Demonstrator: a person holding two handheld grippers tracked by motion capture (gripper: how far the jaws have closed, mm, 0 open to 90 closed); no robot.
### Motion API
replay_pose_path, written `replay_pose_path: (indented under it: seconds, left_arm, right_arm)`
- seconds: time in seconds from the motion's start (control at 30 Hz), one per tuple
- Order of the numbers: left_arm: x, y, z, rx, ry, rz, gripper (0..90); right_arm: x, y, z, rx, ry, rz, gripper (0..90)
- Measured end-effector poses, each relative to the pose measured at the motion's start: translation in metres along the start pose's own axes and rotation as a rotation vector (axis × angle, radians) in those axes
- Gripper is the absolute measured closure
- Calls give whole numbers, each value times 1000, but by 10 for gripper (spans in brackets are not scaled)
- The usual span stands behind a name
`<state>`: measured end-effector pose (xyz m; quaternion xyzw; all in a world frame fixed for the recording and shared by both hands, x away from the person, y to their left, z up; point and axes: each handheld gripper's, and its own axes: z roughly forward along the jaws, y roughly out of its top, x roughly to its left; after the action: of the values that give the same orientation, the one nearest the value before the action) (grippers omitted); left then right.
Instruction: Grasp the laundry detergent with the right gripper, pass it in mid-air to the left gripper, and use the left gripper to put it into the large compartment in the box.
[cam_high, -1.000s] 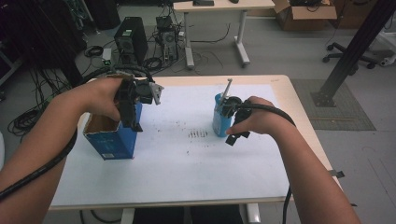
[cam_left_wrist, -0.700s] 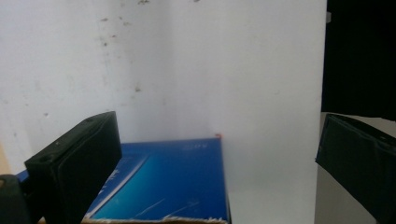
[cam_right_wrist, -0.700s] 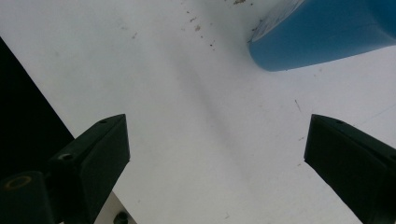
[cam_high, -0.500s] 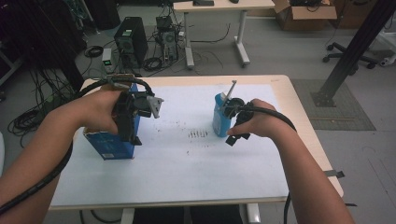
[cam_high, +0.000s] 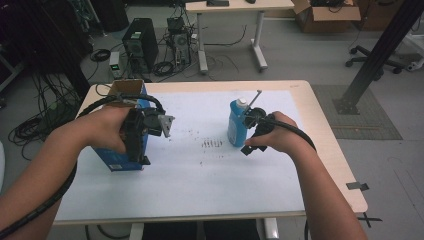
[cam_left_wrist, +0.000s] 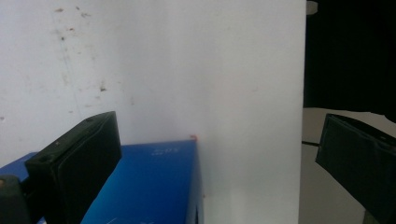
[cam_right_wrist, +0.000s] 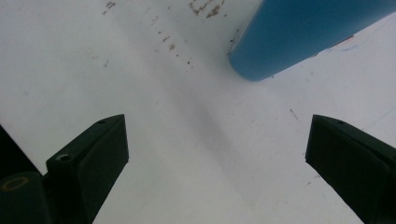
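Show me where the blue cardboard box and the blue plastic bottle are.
blue cardboard box (cam_high: 117, 161): high view, lower front face.
blue plastic bottle (cam_high: 235, 126): high view, middle of its body.

From above, my left hand (cam_high: 107, 131) and my left gripper (cam_high: 142, 134) cover most of the near face of the blue box (cam_high: 120, 161), so I cannot read its print, and my left gripper's own view cuts the box (cam_left_wrist: 154, 186) off at the bottom edge. My right hand (cam_high: 277, 137) hides most of my right gripper (cam_high: 250, 131) from above, so its jaw tips cannot be made out there. In my right gripper's view the blue bottle (cam_right_wrist: 299, 32) runs out past the top and right edges, leaving just its lower end, and the dark specks on the white table (cam_right_wrist: 187, 116) are too small to tell apart.
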<state>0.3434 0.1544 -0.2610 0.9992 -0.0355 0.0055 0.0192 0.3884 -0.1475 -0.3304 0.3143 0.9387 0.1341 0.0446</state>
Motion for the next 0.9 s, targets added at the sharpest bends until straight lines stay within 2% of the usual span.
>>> replay_pose_path:
  seconds: [0.1, 0.17, 0.57, 0.73, 0.77, 0.87, 0.9]
  left_arm:
    - [-1, 0, 0, 0, -3, 1, 4]
    - [-3, 1, 0, -4, -3, 6, 4]
    - [-5, -1, -1, 0, -1, 0, 4]
    - [-5, -4, -3, -5, 4, -10, 4]
    - [-5, -4, -3, -5, 4, -10, 4]
    - [-5, -8, -6, 7, 9, -19, 4]
    - [-5, -8, -6, 7, 9, -19, 4]
  right_arm:
    - [0, 0, 2, -16, -6, 11, 57]
    - [0, 0, 5, -45, -13, 22, 54]
    - [0, -1, 17, -109, -36, 93, 49]
    - [-1, -3, 19, -177, -49, 125, 47]
    - [-1, -3, 19, -177, -49, 125, 47]
    - [-5, -5, 23, -206, -87, 182, 40]
    - [-5, -5, 23, -206, -87, 182, 40]
